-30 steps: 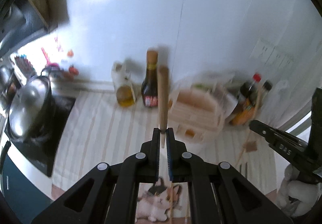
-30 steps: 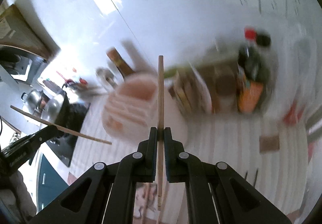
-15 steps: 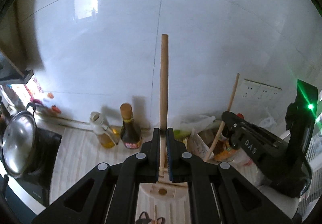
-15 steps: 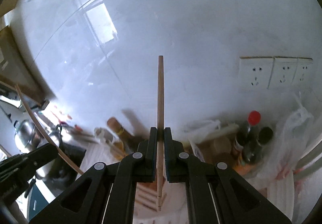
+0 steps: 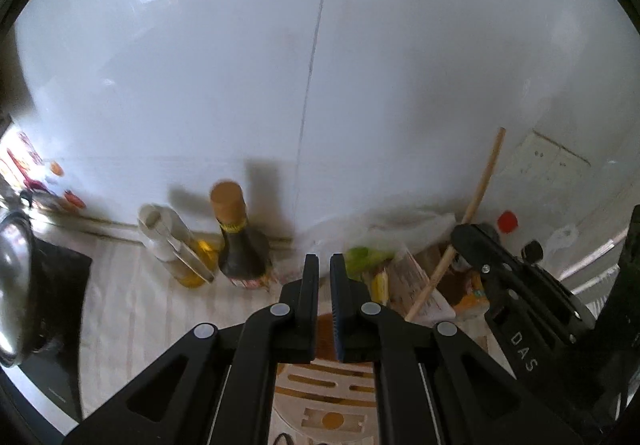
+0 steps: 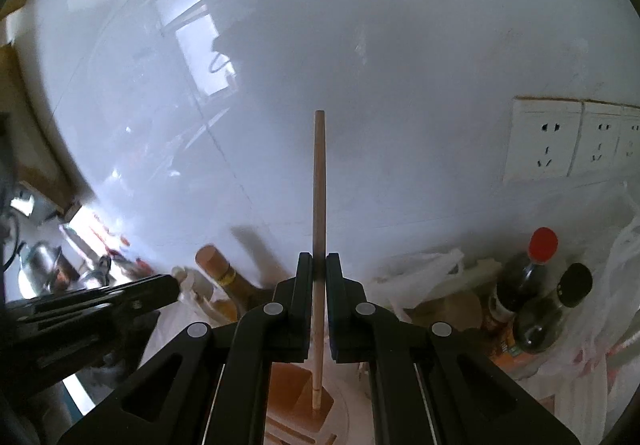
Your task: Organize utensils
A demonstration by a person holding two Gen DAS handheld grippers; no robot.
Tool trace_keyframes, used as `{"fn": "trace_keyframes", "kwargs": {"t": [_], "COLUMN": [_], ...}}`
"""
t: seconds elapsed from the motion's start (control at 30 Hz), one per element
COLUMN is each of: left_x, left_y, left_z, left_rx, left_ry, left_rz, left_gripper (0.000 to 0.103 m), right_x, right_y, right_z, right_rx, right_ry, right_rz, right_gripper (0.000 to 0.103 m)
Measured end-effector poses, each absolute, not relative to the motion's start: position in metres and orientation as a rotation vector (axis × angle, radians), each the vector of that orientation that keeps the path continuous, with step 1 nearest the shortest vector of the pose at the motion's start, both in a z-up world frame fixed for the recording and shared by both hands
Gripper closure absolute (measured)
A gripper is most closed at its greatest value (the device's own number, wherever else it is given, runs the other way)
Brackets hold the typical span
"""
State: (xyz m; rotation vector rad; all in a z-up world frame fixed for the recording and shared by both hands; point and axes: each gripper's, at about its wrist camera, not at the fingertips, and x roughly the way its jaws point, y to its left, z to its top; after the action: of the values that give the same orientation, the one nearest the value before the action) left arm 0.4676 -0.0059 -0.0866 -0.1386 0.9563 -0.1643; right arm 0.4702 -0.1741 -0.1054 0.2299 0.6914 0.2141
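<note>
- Back edge of surface crowded with bottles.
- Left tool: narrow gap, nothing held.
- Right tool: clamped on upright chopstick, tip over wooden holder.

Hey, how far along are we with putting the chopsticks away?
Partway. The left gripper is empty, jaws slightly apart, above the slotted holder; whatever is already inside it is hidden. In hand: the right gripper pinches one chopstick upright, its lower end over the holder. Left to do: lower it in and release.
</note>
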Motion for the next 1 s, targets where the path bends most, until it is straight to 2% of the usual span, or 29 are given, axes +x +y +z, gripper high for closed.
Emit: {"fn": "trace_keyframes", "kwargs": {"t": [0.23,0.27,0.3,0.33,0.37,0.4,0.5,0.53,0.57,0.73,1.0], "left_x": [0.454,0.451,0.447,0.444,0.44,0.434,0.418,0.412,0.406,0.377,0.358], "left_y": [0.011,0.011,0.014,0.018,0.023,0.028,0.041,0.043,0.045,0.053,0.054], "left_z": [-0.085,-0.083,-0.081,-0.08,-0.08,-0.08,-0.08,-0.081,-0.083,-0.104,-0.187], "left_rx": [-0.199,-0.193,-0.188,-0.182,-0.18,-0.184,-0.174,-0.166,-0.16,-0.123,0.086], "left_ry": [0.958,0.949,0.941,0.933,0.923,0.904,0.847,0.837,0.825,0.816,0.957], "left_rz": [-0.186,-0.169,-0.146,-0.122,-0.096,-0.073,-0.015,0.002,0.011,0.068,0.191], "left_gripper": [0.094,0.09,0.076,0.064,0.032,0.015,0.013,0.011,0.0,0.0,0.0], "right_x": [0.46,0.458,0.455,0.452,0.449,0.445,0.433,0.427,0.422,0.39,0.352], "right_y": [-0.171,-0.17,-0.17,-0.17,-0.17,-0.172,-0.18,-0.183,-0.187,-0.206,-0.235], "right_z": [-0.12,-0.12,-0.12,-0.12,-0.12,-0.119,-0.116,-0.115,-0.114,-0.122,-0.195], "right_rx": [0.228,0.218,0.21,0.209,0.214,0.219,0.228,0.226,0.229,0.263,0.344], "right_ry": [0.763,0.768,0.771,0.771,0.77,0.768,0.763,0.761,0.759,0.788,0.981], "right_rz": [0.312,0.322,0.324,0.328,0.331,0.329,0.325,0.317,0.306,0.262,0.166], "right_gripper": [0.095,0.09,0.085,0.076,0.072,0.071,0.064,0.058,0.051,0.04,0.037]}}
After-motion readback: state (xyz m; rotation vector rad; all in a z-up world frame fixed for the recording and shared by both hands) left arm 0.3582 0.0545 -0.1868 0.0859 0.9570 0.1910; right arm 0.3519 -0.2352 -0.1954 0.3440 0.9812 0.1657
